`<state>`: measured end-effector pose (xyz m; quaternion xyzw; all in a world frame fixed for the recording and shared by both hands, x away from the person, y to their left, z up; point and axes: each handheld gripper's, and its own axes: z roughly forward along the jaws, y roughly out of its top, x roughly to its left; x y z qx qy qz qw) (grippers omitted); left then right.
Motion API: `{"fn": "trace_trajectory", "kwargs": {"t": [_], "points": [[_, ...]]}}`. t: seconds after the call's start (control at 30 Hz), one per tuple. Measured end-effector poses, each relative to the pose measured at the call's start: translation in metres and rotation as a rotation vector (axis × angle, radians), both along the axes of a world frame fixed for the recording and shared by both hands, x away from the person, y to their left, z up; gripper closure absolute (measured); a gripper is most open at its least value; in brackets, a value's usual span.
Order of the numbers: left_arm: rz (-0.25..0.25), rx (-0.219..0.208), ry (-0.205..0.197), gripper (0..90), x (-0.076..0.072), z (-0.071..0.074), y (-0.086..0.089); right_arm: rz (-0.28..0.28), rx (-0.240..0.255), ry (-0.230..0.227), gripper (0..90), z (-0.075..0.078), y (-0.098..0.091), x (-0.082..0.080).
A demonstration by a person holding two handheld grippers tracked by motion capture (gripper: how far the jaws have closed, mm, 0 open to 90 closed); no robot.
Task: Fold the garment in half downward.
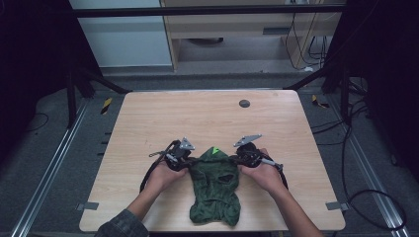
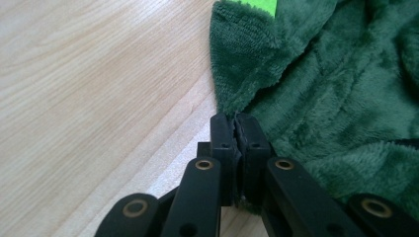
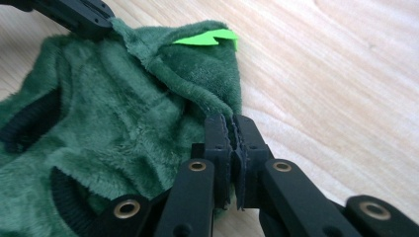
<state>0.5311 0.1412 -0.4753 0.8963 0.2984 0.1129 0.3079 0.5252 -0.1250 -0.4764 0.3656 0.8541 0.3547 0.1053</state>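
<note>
On the table | green garment lengthwise toward person | left gripper, right gripper clamp its far corners

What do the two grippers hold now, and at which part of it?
Both hold the green fleece garment. The left gripper pinches its edge on one side near the top, and the right gripper pinches the opposite edge.

High view: table evenly lit from above, no glare, soft faint shadows; surroundings fall off to near-black at both sides and corners. Image is low-res and slightly soft. Both gripper views are bright, diffuse light, wood grain crisp mid-frame. Green fleece garment reads sharp near the jaws; nearest black linkages at bottom edge slightly out of focus.
</note>
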Motion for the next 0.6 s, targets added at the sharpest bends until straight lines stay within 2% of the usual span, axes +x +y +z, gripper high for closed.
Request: {"fn": "trace_trajectory", "kwargs": {"t": [0.23,0.6], "points": [[-0.012,0.005,-0.012,88.3,0.003,0.005,0.003,0.024,0.01,-0.016,86.8,0.014,-0.004,0.002],[-0.024,-0.008,-0.065,88.4,0.01,0.027,0.001,0.016,0.006,-0.047,86.9,0.026,-0.006,0.007]]}}
